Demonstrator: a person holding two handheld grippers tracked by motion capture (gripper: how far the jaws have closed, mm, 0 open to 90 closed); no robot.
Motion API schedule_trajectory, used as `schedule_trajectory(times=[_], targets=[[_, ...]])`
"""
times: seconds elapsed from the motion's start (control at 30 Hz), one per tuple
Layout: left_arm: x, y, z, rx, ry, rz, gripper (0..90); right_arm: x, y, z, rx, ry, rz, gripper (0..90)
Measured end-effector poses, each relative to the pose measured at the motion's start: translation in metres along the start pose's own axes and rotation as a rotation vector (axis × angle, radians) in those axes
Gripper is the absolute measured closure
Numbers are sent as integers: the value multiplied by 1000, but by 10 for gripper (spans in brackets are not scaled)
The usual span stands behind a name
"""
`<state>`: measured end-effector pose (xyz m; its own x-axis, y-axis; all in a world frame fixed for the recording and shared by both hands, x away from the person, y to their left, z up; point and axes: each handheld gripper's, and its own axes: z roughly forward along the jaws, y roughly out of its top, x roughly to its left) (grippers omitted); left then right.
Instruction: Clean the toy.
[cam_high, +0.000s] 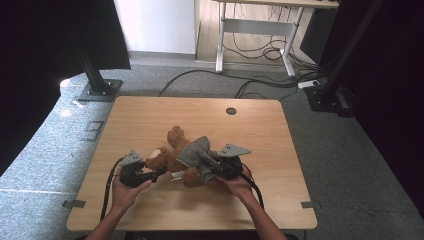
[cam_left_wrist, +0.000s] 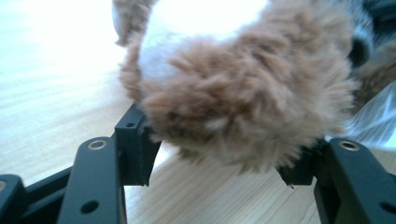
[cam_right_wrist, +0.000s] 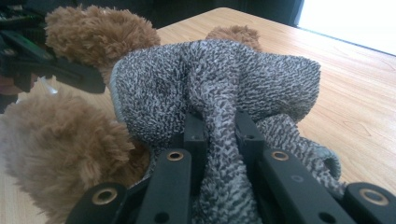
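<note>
A brown teddy bear (cam_high: 175, 155) is seen lying on the wooden desk (cam_high: 150, 115), between the two pairs of tongs. A furry limb of the bear (cam_left_wrist: 243, 102) is framed by the jaws of the left tongs (cam_high: 150, 176), which are spread around it; whether the pads press on the fur cannot be told. A fold of the grey knitted garment (cam_right_wrist: 219, 93) worn by the bear is pinched by the right tongs (cam_right_wrist: 219, 135), whose jaws are pressed together on it. The bear's brown fur (cam_right_wrist: 60, 135) is seen just left of the right tongs.
</note>
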<state>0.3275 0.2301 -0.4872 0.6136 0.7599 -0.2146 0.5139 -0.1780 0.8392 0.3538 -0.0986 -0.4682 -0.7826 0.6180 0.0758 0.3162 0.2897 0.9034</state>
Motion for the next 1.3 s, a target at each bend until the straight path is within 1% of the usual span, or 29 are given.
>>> schedule_trajectory(times=[0.07, 0.13, 0.2, 0.3, 0.33, 0.47, 0.5, 0.57, 0.63, 0.73, 0.77, 0.83, 0.93, 1.0, 1.07, 1.13, 1.2, 1.3], targets=[[-1, 2, -2, -9, 0, 7, 377, 0, -1, 0, -3, 6, 4, 793], [-3, 3, -2, -11, 6, 25, 363, 1, -3, 0, 12, 5, -9, 793], [-6, 4, -5, -21, 4, 31, 345, 2, -3, 1, 19, -1, -18, 793], [-12, 10, -11, -40, 27, 59, 330, 2, -3, 2, 25, -6, -17, 793], [-13, 11, -12, -47, 35, 61, 321, 1, -2, 2, 26, -6, -17, 793], [-13, 11, -11, -44, 34, 60, 306, 1, -1, 3, 34, -6, -13, 794], [-13, 11, -11, -43, 36, 60, 318, 1, 0, 4, 36, -7, -13, 793], [-13, 12, -10, -45, 48, 53, 369, 1, 0, 4, 38, -10, -15, 793], [-12, 13, -9, -41, 50, 44, 451, 1, 0, 5, 39, -8, -13, 793], [-8, 13, -5, -22, 53, 35, 559, 1, 1, 6, 36, -4, -13, 793], [-7, 12, -4, -21, 56, 34, 583, 1, 1, 6, 34, -5, -11, 793], [-8, 11, -4, -14, 69, 47, 623, 2, 3, 5, 15, -3, -5, 793], [-9, 8, -4, -9, 78, 62, 656, 6, 13, 7, -10, 5, -4, 793], [-9, 6, -4, -5, 72, 66, 664, 11, 20, 12, -10, 21, -15, 793], [-9, 5, -5, 2, 74, 68, 669, 19, 27, 22, 4, 33, -40, 792], [-6, 3, -6, 4, 66, 55, 673, 26, 32, 30, 19, 29, -70, 792], [-3, 1, -7, 8, 60, 46, 675, 29, 35, 37, 53, 23, -71, 792], [0, -2, -9, 11, 36, 30, 678, 27, 33, 34, 66, 22, -52, 794]])
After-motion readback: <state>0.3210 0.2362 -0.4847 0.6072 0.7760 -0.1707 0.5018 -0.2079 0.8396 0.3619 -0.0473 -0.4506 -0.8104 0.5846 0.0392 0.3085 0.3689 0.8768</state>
